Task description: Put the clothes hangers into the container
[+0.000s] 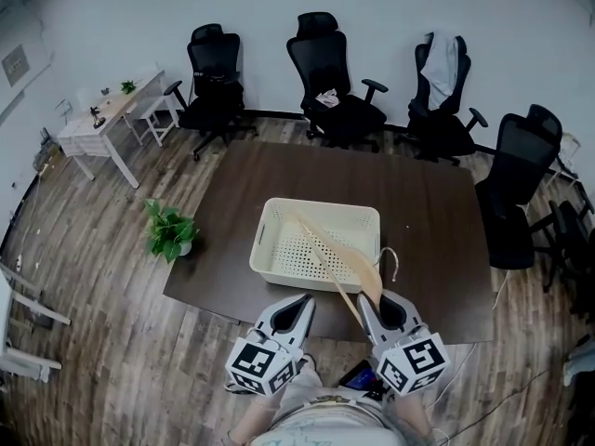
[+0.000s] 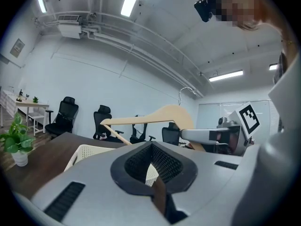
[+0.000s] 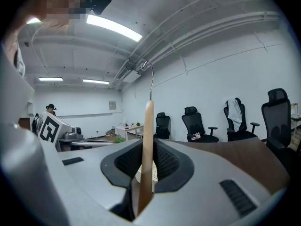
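Wooden clothes hanger point(image 1: 361, 268) is held a little right of centre in the lower half of the head view. One arm slants up and left over the near right corner of the container, and its metal hook curls off to the right above the desk point(image 1: 428, 212).

At far left a potted plant point(image 1: 170, 232) stands on the plank floor just beside the desk's left edge. Next comes the left gripper point(image 1: 302, 301) at the near edge of the desk, level and pointing at the container. Its fingers are pressed together with nothing between them.

The container point(image 1: 271, 219), a cream perforated basket, sits mid-desk just beyond both grippers. I cannot make out anything lying inside it.

To the right, the right gripper point(image 1: 370, 299) has its fingers clamped on the hanger's wooden body. In its own view the wood stands upright between the pads with the hook rising above. From the left gripper view the hanger hangs clear above the basket's rim.

Black office chairs point(image 1: 335, 72) line the far wall, and one more stands at the desk's right side.
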